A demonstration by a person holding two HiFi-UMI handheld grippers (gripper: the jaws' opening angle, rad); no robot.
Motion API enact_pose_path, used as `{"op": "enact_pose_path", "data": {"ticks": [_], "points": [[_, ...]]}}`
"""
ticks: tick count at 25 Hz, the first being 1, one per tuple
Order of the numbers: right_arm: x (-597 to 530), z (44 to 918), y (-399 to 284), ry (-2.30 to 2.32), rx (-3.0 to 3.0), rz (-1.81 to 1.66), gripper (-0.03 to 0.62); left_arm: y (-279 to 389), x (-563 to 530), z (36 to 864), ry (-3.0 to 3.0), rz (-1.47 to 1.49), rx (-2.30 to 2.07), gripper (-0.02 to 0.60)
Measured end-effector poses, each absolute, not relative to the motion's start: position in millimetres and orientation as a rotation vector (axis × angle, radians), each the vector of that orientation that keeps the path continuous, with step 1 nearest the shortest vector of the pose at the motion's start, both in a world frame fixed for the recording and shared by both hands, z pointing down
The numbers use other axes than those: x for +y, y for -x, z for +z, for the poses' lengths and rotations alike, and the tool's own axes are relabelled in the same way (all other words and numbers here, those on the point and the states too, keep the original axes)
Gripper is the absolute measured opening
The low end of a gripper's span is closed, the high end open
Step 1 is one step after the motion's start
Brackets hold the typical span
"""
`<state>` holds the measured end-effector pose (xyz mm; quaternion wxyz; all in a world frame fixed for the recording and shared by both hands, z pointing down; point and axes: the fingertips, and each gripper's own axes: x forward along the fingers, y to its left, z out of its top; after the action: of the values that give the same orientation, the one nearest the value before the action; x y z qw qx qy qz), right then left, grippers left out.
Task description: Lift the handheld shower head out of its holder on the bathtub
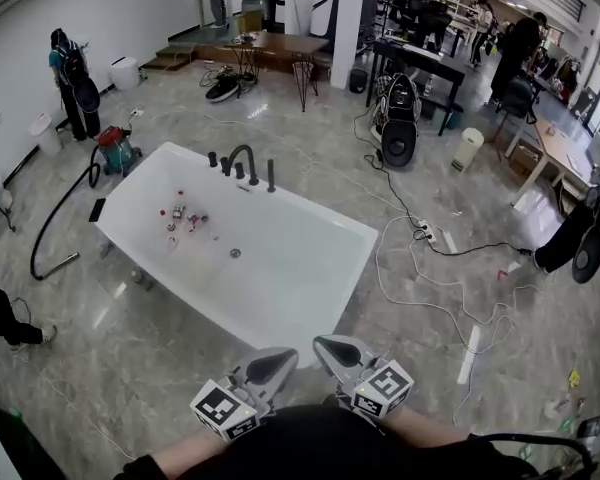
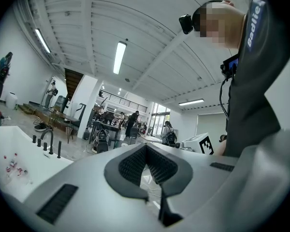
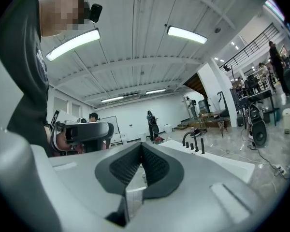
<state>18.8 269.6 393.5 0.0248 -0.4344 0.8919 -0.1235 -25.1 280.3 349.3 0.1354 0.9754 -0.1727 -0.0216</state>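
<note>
At the far rim of a white bathtub [image 1: 310, 340], the handheld shower head [image 1: 271, 175] stands as a slim black stick. It is upright at the right end of a row of black fittings, just beside the curved spout [image 1: 246, 160]. Its holder is too small to make out. The shower head looks untouched, so the task appears not to have begun. The approach, the grasp and the lift all seem left to do.

Both tools sit at the bottom edge of the head view, close against the person's body, on the near side of the tub. The left gripper [image 1: 278, 358] has its fingers clenched together with nothing between them. Its own view shows the ribbed pads [image 2: 130, 166] meeting at the tip. The right gripper [image 1: 325, 344] is likewise clenched and empty. Both point level.

The shower head is well apart from the fingers, across the whole tub, ahead and slightly to their left. A few small red and white items [image 1: 185, 218] lie inside the tub near its far-left corner. The fingers would likely have to be released before they could close around the handle.
</note>
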Motion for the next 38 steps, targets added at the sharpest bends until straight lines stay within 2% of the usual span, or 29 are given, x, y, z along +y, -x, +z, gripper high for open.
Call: {"op": "enact_pose_path", "data": {"ticks": [15,21,38], "points": [[261,396,-86,1.209,2.816,-0.368,0.002,-23,271,347,-2.796,-0.112,-0.74,0.0],[239,406,-93,1.193,2.816,-0.4,0.002,-27,254,355,-2.785,-0.1,-0.756,0.0],[36,413,-54,1.459,2.697,-0.387,0.002,30,52,361,-2.855,-0.111,-0.583,0.0]]}}
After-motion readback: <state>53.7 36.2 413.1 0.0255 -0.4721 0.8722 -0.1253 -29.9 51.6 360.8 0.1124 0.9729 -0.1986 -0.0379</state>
